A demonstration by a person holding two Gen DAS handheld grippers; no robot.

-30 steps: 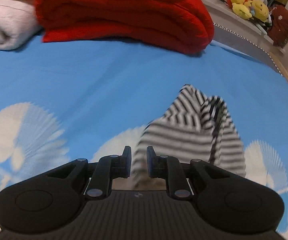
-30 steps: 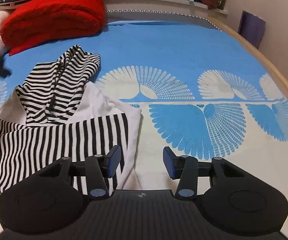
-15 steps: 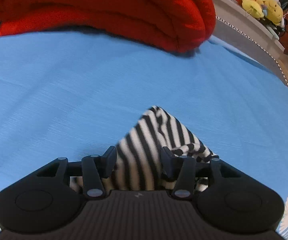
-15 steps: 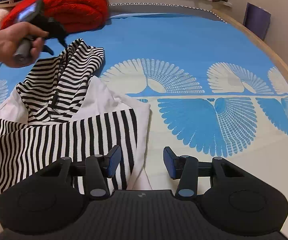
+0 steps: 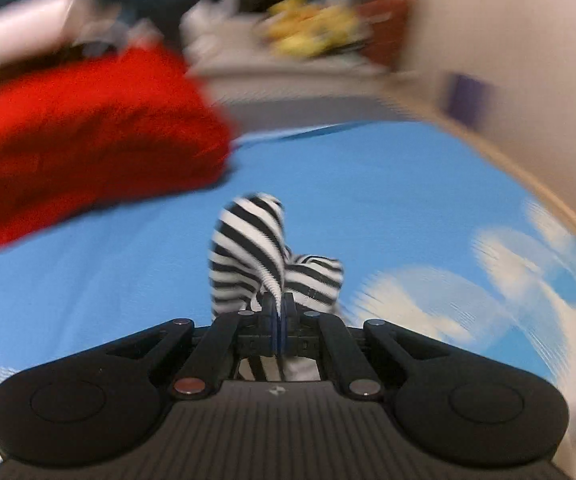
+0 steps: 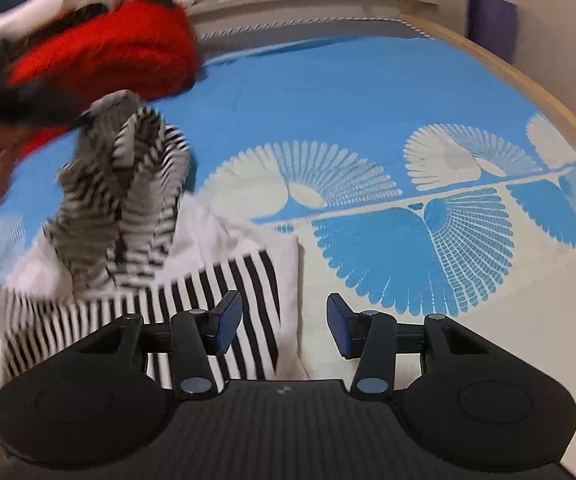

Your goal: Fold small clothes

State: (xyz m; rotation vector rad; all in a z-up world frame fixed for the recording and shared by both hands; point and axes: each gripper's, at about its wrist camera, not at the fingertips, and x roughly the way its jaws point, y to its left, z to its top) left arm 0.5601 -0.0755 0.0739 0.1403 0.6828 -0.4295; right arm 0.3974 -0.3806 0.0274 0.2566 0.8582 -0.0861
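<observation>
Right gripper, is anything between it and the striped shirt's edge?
Nothing visible. The open right gripper hovers right at the striped shirt's edge, with only bedsheet beyond. The left gripper holds the shirt's far part, well clear.

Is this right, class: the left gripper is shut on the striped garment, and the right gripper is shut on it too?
Only the second part is wrong. The left gripper is shut on the striped garment, but the right gripper is open, its jaws apart above the garment's edge, holding nothing. The right wrist view shows it.
</observation>
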